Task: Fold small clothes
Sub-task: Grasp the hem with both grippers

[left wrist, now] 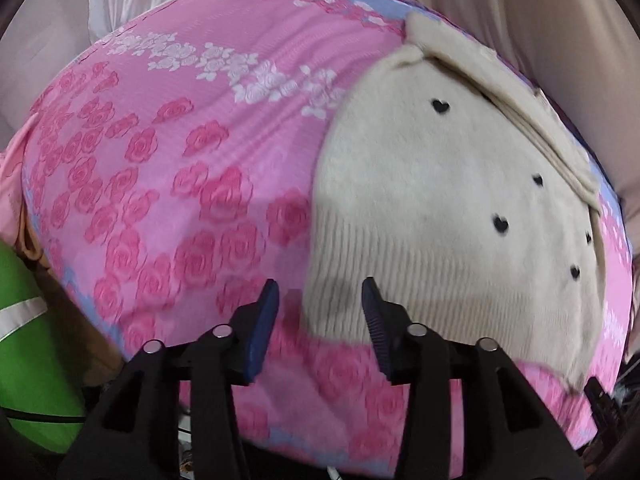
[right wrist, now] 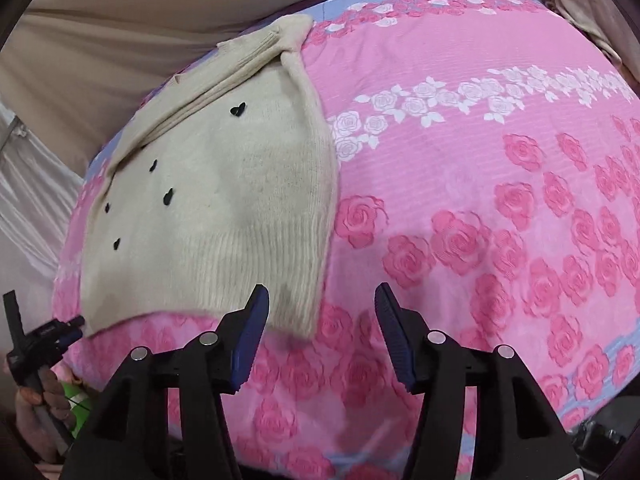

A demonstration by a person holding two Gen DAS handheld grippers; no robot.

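Left tool (left wrist: 320, 294) at 6 o'clock, jaws spread, pinching nothing, above ribbed hem of cream sweater (left wrist: 452, 216). Right tool (right wrist: 322, 300) at 6 o'clock of its view, jaws spread too, hem corner just at 10 o'clock. Sweater (right wrist: 224, 200) flat on pink rose-print cover (right wrist: 480, 208), black hearts (left wrist: 440, 107) scattered, sleeve folded across far edge. Beyond, beige fabric (right wrist: 120, 40) at 12 o'clock. Green object (left wrist: 28, 340) at 8 o'clock, left view.

A pink bedsheet (left wrist: 168, 184) printed with dark pink roses, a band of white roses (right wrist: 460, 100) and pale blue edging covers the work surface. Beige fabric (right wrist: 100, 40) hangs behind it, and a green object (left wrist: 28, 352) sits at its left edge.
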